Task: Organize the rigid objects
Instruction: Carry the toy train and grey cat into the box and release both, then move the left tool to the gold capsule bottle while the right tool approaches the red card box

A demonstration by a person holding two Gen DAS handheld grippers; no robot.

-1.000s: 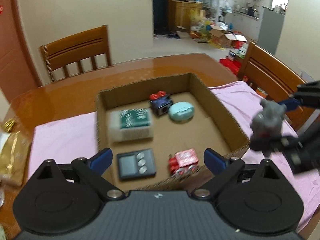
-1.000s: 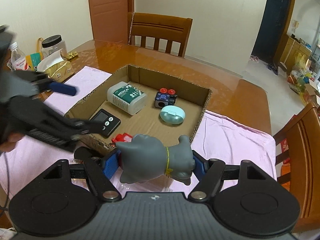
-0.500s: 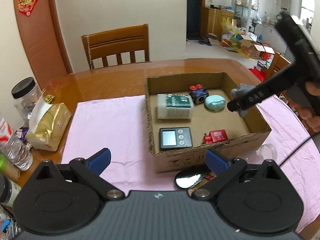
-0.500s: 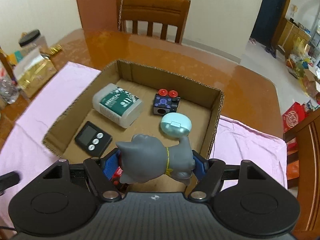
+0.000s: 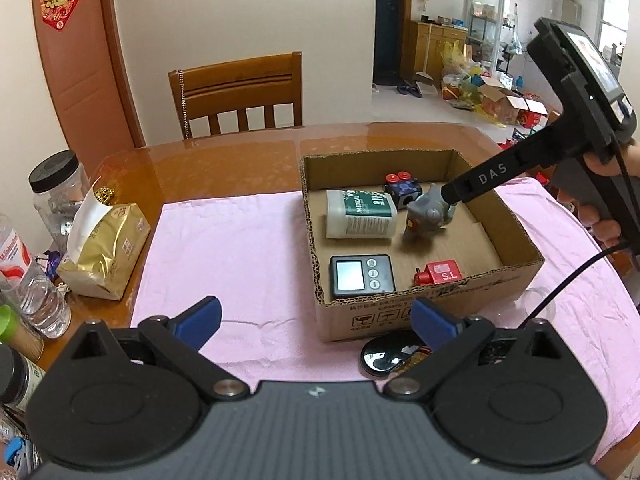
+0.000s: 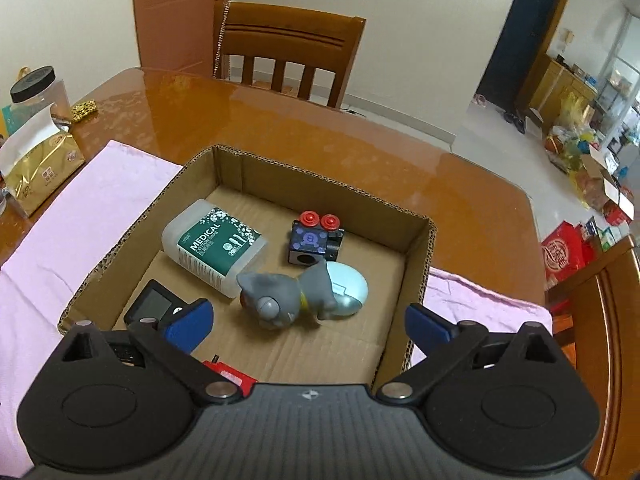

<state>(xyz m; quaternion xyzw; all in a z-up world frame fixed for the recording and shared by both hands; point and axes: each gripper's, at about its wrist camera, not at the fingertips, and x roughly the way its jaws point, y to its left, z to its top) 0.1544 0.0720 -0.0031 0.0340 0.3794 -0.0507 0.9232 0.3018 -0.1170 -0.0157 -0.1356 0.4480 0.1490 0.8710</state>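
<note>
In the cardboard box [image 6: 416, 264], the grey cat [image 6: 286, 296] half hides the pale-blue case [image 6: 348, 286].

Over the cardboard box [image 6: 416, 264], the right gripper [image 6: 308, 324] hangs with its blue fingers spread wide, the grey cat figure [image 6: 280, 296] lying free on its side against the pale blue case [image 6: 350, 286], beside the medical cotton container [image 6: 214, 246].

The left wrist camera looked from the near edge of the pink cloth [image 5: 240, 248], facing forward and a little down, well back from the open brown cardboard box [image 5: 516, 236]. The right wrist camera looked steeply down from just above the box [image 6: 416, 276], very near. Both views shared the box inside, the grey cat figure [image 5: 428, 216] [image 6: 280, 296] and the wooden chair [image 5: 240, 92] [image 6: 288, 48].
</note>
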